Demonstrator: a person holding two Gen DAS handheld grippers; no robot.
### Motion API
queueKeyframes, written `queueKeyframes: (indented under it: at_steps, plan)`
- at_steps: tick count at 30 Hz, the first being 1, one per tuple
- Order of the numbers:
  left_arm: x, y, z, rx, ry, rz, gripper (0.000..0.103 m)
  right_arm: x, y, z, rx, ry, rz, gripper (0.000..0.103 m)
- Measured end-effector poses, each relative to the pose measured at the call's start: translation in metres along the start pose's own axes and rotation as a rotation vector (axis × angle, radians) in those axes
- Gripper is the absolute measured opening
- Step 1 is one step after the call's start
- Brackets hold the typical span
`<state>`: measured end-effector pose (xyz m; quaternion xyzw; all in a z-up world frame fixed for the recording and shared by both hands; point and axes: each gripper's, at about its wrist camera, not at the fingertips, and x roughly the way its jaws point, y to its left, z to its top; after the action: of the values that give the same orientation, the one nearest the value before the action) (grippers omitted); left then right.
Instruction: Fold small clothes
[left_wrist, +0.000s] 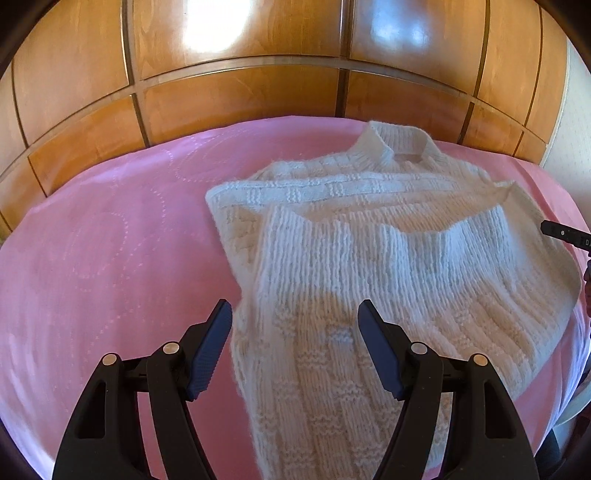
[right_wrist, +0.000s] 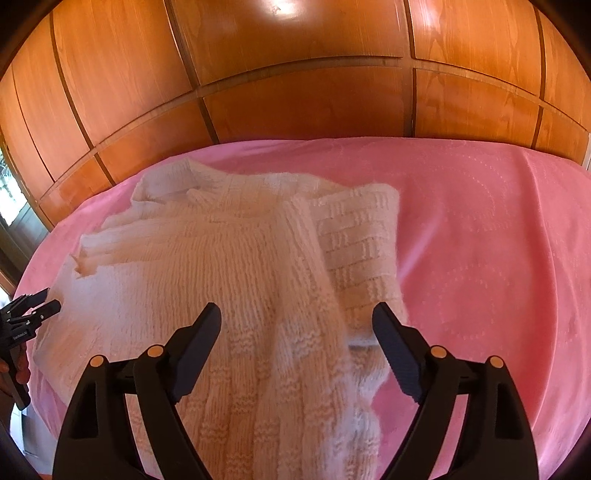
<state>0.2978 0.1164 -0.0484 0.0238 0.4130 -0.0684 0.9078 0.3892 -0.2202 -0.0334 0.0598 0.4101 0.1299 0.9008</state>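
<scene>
A cream knitted sweater (left_wrist: 388, 251) lies on the pink bedspread (left_wrist: 110, 240), collar toward the far wooden wall, with a ribbed sleeve folded across its body. My left gripper (left_wrist: 294, 310) hovers open over the near part of the knit, and its pads do not press the cloth. In the right wrist view the same sweater (right_wrist: 221, 266) spreads left of centre, its folded edge running toward me. My right gripper (right_wrist: 296, 312) is open above that edge, with nothing pinched. The right gripper's tip (left_wrist: 565, 236) shows at the sweater's right side, and the left gripper (right_wrist: 37, 314) shows at its left side.
Wooden panelled doors (right_wrist: 295, 92) stand right behind the bed. The pink bedspread (right_wrist: 480, 240) stretches bare to the right of the sweater. A person's hand (right_wrist: 18, 369) holds the left gripper at the bed's left edge, with a window (right_wrist: 11, 199) beyond.
</scene>
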Motion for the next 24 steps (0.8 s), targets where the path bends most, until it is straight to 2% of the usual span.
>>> queueKeyframes:
  at_steps: [2,4,6,9,10,11,14,15,16,18,22,24]
  plan:
    - [0.002,-0.001,0.002,0.005,-0.001,-0.005,0.069,0.001,0.0,0.002,-0.003,-0.004,-0.002,0.084]
    - [0.004,-0.002,0.004,0.012,0.008,-0.009,0.063,0.003,0.0,0.004,-0.007,-0.007,-0.004,0.084]
    - [0.007,-0.002,0.006,0.016,0.012,-0.013,0.062,0.006,0.0,0.006,-0.01,-0.006,-0.005,0.084]
    - [0.013,-0.002,0.008,0.011,0.024,-0.028,0.046,0.01,0.0,0.008,-0.009,0.0,-0.016,0.083]
    - [0.014,-0.001,0.007,0.004,0.025,-0.029,0.044,0.01,-0.001,0.007,-0.002,0.001,-0.019,0.083]
    - [0.014,0.001,0.007,-0.009,0.024,-0.031,0.044,0.008,-0.004,0.006,0.011,0.001,-0.016,0.083]
    - [0.011,0.02,0.002,-0.134,0.028,-0.086,0.044,0.0,-0.016,-0.005,0.039,0.019,-0.004,0.083]
    - [0.007,0.024,-0.001,-0.156,0.026,-0.1,0.048,-0.004,-0.019,-0.009,0.045,0.027,0.002,0.083]
    - [0.001,0.029,-0.007,-0.184,0.016,-0.118,0.055,-0.009,-0.023,-0.016,0.054,0.036,0.013,0.084]
    - [-0.009,0.037,-0.02,-0.229,0.006,-0.145,0.06,-0.018,-0.034,-0.033,0.083,0.069,0.055,0.084]
    - [-0.023,0.044,-0.057,-0.306,0.045,-0.228,0.06,-0.036,-0.047,-0.067,0.144,0.106,0.105,0.083]
    - [-0.028,0.039,-0.071,-0.326,0.058,-0.276,0.06,-0.044,-0.048,-0.078,0.154,0.103,0.122,0.077]
